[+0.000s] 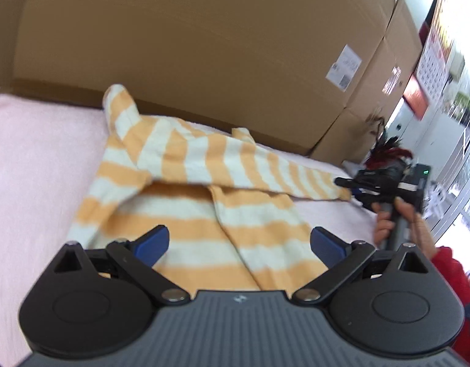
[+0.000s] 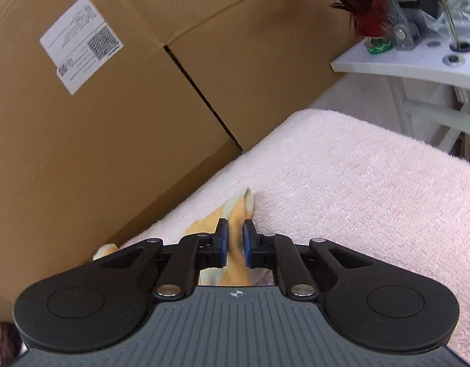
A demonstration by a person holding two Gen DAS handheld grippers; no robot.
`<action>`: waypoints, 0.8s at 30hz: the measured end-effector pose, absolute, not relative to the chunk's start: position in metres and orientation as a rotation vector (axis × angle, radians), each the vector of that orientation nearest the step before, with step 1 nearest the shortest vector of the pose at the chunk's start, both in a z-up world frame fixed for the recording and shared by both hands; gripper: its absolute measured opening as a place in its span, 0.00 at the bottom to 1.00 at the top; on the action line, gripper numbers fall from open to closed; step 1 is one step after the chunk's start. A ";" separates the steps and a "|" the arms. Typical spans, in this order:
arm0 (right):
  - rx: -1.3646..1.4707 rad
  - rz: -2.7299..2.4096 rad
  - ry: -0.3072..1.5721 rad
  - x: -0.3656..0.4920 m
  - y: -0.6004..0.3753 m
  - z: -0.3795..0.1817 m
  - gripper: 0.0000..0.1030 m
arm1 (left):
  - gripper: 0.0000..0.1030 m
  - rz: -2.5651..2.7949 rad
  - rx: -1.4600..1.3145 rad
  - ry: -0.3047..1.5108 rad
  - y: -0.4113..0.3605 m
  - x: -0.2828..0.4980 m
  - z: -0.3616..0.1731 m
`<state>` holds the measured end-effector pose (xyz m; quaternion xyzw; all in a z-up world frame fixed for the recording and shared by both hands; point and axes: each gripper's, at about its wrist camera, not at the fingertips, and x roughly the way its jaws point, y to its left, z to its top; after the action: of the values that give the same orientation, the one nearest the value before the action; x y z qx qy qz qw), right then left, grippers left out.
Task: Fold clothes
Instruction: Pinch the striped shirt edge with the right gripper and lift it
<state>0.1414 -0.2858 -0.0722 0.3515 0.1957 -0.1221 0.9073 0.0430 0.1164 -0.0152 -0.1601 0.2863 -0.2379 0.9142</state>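
Left wrist view: at the bottom edge, the left gripper (image 1: 238,243) holds its two blue-padded fingers (image 1: 152,241) spread wide apart with nothing between them, hovering above a striped garment (image 1: 186,189) in orange and white bands. The garment lies partly spread on a pale pink towel (image 1: 36,168) that covers the work surface. One long striped part stretches toward the right, where the right gripper (image 1: 346,183) pinches its end; a person's hand (image 1: 388,223) with a red sleeve (image 1: 449,269) holds that tool's handle. Behind the garment stand large cardboard boxes (image 1: 204,46), one carrying a white label (image 1: 344,67).

Right wrist view: the right gripper (image 2: 235,241) is clenched on a fold of the orange and white cloth, its blue pads (image 2: 222,241) pressing the fabric from both sides. A corner of the cloth pokes out just past the tips, resting on the pink towel. Farther off, to the upper right, a white side table (image 2: 388,67) holds red and dark feathers (image 2: 357,6).
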 end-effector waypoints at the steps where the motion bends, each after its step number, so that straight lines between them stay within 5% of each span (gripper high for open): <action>1: 0.719 -0.251 0.401 0.141 -0.284 -0.071 0.15 | 0.96 -0.479 -0.335 0.594 0.122 0.030 -0.013; 3: 0.679 -0.247 0.365 0.138 -0.278 -0.066 0.25 | 0.96 -0.418 -0.296 0.587 0.134 0.003 -0.007; 10: 0.511 0.022 0.193 0.121 -0.242 -0.041 0.27 | 0.96 -0.203 -0.226 0.555 0.189 -0.078 -0.002; 17: 0.561 0.430 0.380 0.107 -0.159 -0.014 0.29 | 0.90 -0.285 -0.217 0.579 0.190 -0.089 -0.018; 24: 0.265 0.605 0.620 0.118 -0.043 -0.003 0.44 | 0.89 -0.336 -0.353 0.519 0.203 -0.092 -0.030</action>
<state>0.1178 -0.0426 -0.0025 0.1282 0.2995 0.2922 0.8991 -0.0924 0.2035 -0.0302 -0.1727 0.2540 -0.1647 0.9373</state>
